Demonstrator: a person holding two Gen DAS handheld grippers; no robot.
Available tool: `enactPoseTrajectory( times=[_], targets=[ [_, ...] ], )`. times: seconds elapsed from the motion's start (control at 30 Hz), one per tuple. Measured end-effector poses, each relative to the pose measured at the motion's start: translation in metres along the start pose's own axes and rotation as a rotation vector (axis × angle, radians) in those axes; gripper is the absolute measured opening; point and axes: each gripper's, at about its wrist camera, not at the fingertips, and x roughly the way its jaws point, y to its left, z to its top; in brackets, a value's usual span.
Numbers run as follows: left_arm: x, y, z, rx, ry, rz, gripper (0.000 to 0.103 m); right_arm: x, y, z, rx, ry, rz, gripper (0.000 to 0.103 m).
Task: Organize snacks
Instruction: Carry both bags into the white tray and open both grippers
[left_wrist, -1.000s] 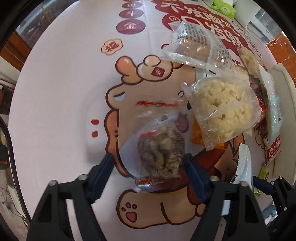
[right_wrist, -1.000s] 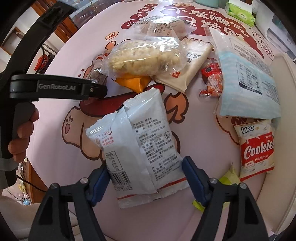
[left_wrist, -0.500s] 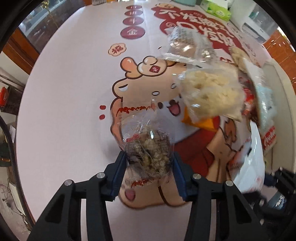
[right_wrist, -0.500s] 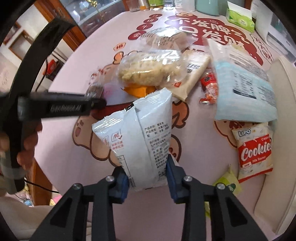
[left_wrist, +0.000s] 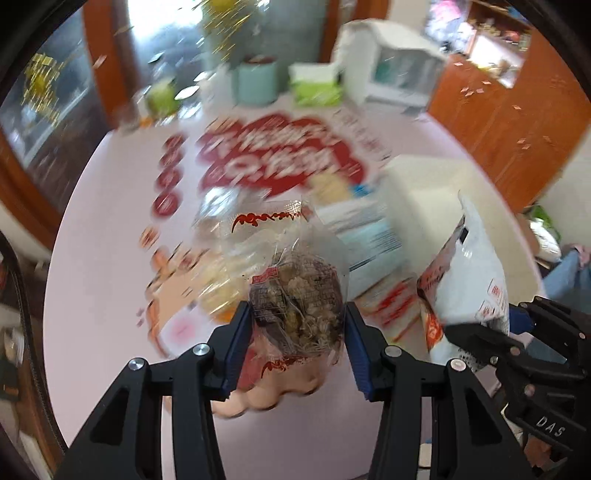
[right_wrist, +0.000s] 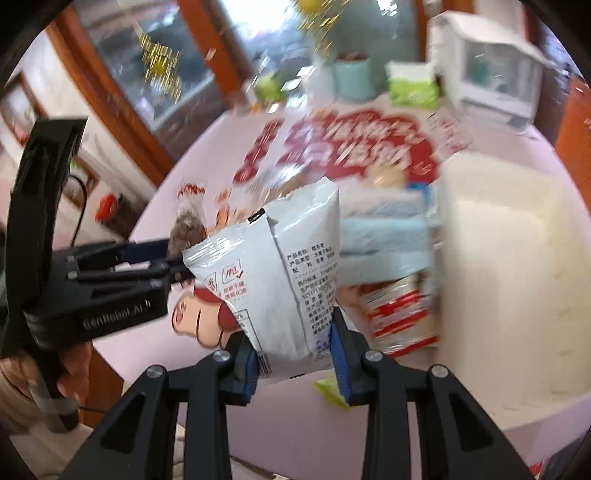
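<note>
My left gripper (left_wrist: 297, 339) is shut on a clear packet of brown crumbly snack (left_wrist: 295, 295) and holds it up above the table. My right gripper (right_wrist: 293, 354) is shut on a white snack bag (right_wrist: 280, 269) with printed text, also lifted. The white bag (left_wrist: 469, 280) and right gripper show at the right of the left wrist view. The left gripper with its clear packet (right_wrist: 188, 229) shows at the left of the right wrist view. Other snack packets, blurred, lie on the pink printed tablecloth (left_wrist: 110, 229): a pale blue bag (right_wrist: 384, 236) and a red cookie packet (right_wrist: 399, 314).
A cream-white tray (right_wrist: 506, 258) sits at the table's right side. At the far edge stand a teal canister (left_wrist: 256, 81), a green tissue pack (left_wrist: 314, 86) and a white appliance (left_wrist: 399, 70). A small yellow-green packet (right_wrist: 330, 389) lies by my right fingers.
Both grippers have risen off the table with their packets and tilted up, so the room's far side shows. The view is motion-blurred.
</note>
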Motion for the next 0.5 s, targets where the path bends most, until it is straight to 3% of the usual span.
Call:
enactPoseTrajectory(
  times=[0.27, 0.5],
  targets=[
    [-0.009, -0.105, 0.033, 0.159, -0.089, -0.079, 0.048, -0.086, -0.075, 0.003, 0.156, -0.207, -0.19, 0.034],
    [0.02, -0.175, 0.056, 0.254, -0.08, -0.075, 0.048, -0.101, -0.136, 0.001, 0.235, -0.237, -0.327, 0.034]
  ],
)
